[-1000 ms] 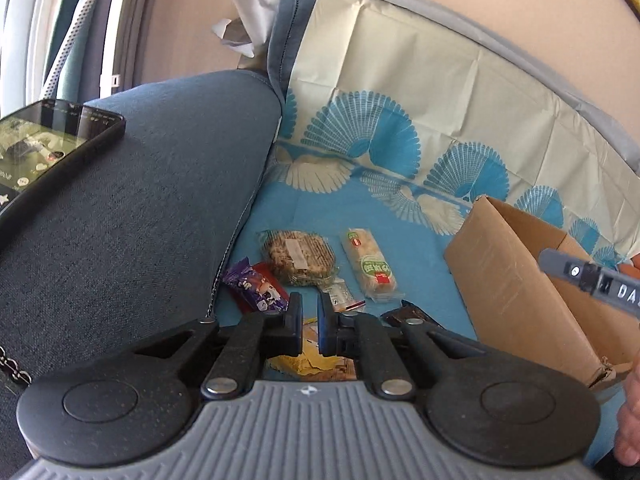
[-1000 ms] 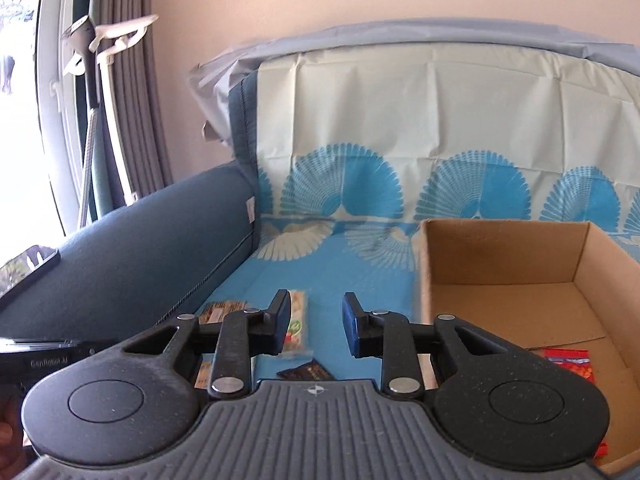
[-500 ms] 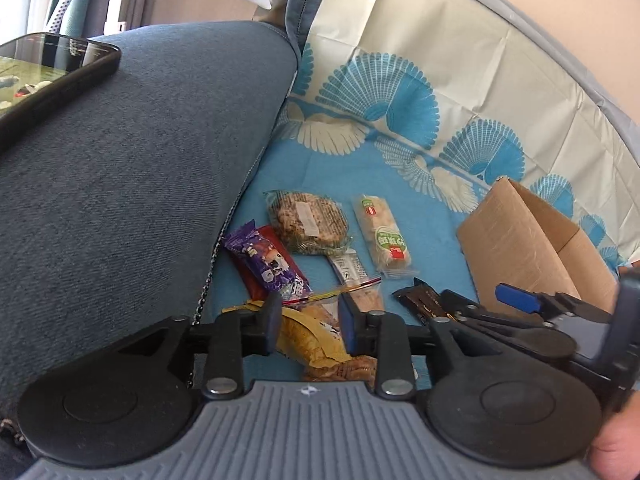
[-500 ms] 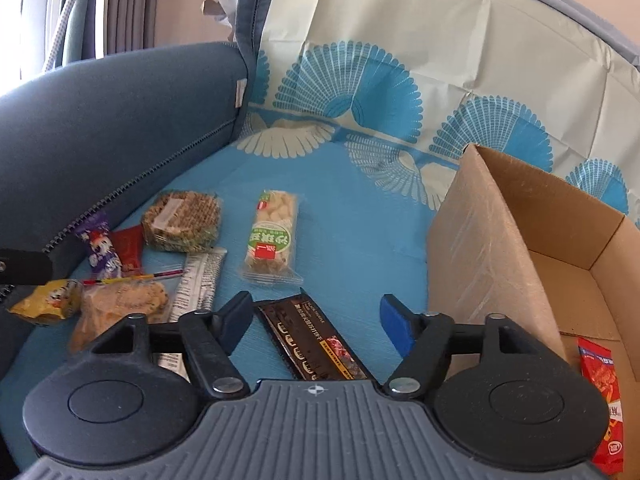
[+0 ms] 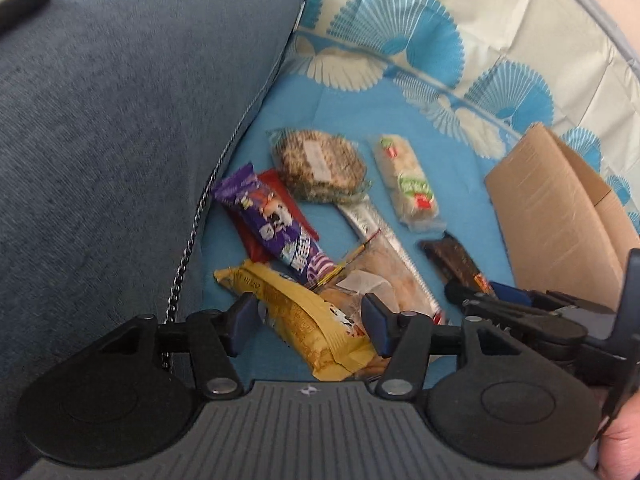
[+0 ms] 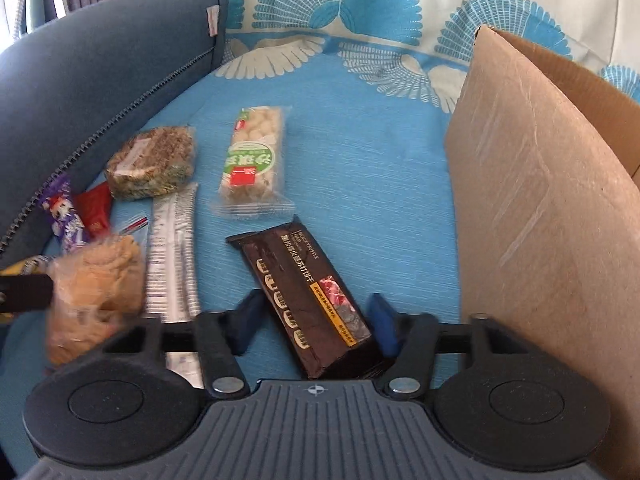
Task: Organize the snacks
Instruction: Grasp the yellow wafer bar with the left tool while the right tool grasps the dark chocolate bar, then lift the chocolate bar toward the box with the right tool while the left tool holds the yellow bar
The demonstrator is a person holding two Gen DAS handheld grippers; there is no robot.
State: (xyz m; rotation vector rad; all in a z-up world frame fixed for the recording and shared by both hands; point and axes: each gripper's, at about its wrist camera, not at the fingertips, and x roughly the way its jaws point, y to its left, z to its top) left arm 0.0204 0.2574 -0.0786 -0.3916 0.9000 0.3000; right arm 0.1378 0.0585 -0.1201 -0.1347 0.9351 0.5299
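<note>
Left gripper: jaws opening, straddling the yellow snack packet, not gripping. Right gripper: jaws closing around the black truffle snack bar, beside the cardboard box, pads not yet pressing.

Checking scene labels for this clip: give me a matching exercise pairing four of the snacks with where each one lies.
Things:
1. yellow packet
2. black truffle packet
3. purple packet
4. green-label nut bar

Places:
A. lying across a red packet
B. between the right gripper's closing jaws
C. apart from both grippers, right of the round seed cake
D. between the left gripper's opening jaws

Pairs: 1-D, 2-B, 3-A, 4-C
</note>
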